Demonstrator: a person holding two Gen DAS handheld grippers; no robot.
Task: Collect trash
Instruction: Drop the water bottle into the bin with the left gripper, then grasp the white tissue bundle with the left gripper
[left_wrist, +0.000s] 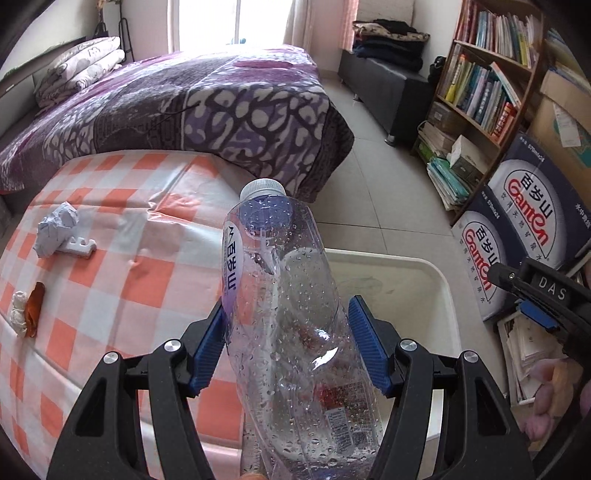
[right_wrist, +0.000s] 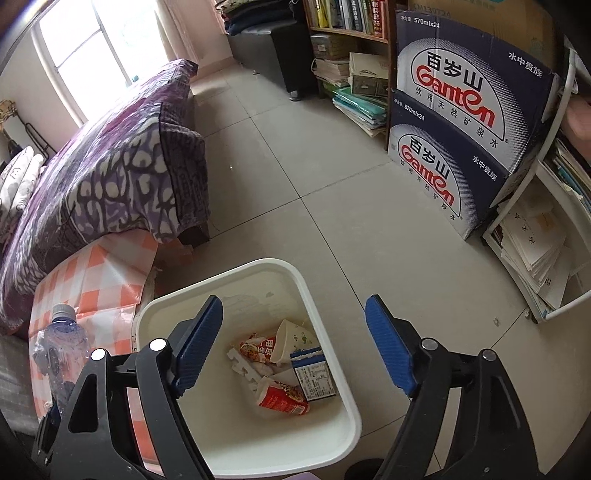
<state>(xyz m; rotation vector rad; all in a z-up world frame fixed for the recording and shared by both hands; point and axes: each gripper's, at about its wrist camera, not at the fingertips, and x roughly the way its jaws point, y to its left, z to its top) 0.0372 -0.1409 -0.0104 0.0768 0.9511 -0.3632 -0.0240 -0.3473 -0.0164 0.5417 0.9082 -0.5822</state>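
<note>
A clear, wet plastic bottle (left_wrist: 288, 302) with a white cap stands tilted between the blue pads of my left gripper (left_wrist: 288, 332), which is shut on its body. It hangs over the near edge of the white bin (left_wrist: 436, 280), beside the orange-checked table (left_wrist: 110, 280). On the table lie a crumpled paper ball (left_wrist: 55, 229), a white plastic piece (left_wrist: 79, 245), an orange scrap (left_wrist: 35, 306) and a tissue wad (left_wrist: 18, 310). My right gripper (right_wrist: 293, 306) is open and holds nothing above the bin (right_wrist: 258, 264), which contains a carton (right_wrist: 314, 376), a red cup (right_wrist: 284, 400) and wrappers. The bottle (right_wrist: 59, 343) shows at the left.
A bed with a purple blanket (left_wrist: 221, 103) stands behind the table. Stacked blue water boxes (right_wrist: 461, 122), a bookshelf (left_wrist: 487, 74) and a white rack of papers (right_wrist: 535, 251) line the right side. Tiled floor (right_wrist: 295, 166) lies between them.
</note>
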